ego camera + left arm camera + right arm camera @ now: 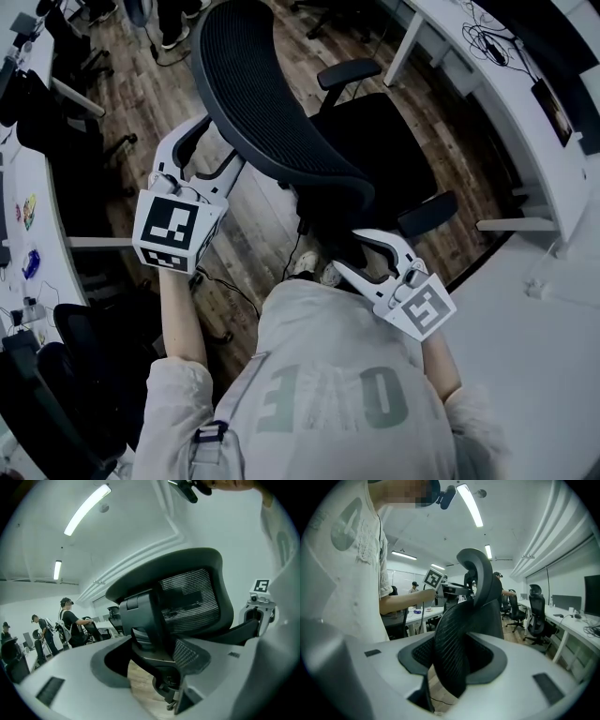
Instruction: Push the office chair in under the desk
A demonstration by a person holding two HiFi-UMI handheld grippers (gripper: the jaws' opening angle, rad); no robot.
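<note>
The office chair [380, 141] stands out on the floor [253, 216], its seat facing the desk [487, 84] at the floor's right edge. Our right gripper [352, 253] clamps the backrest [272, 103] rim. Our left gripper [214, 148] straddles the opposite rim, jaws apart. We judge grasping is underway; next, close left and push.

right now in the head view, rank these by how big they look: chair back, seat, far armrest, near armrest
1. chair back, largest, though also nearest the camera
2. seat, partly hidden behind the back
3. far armrest and near armrest look about alike, so no ranking between them
</note>
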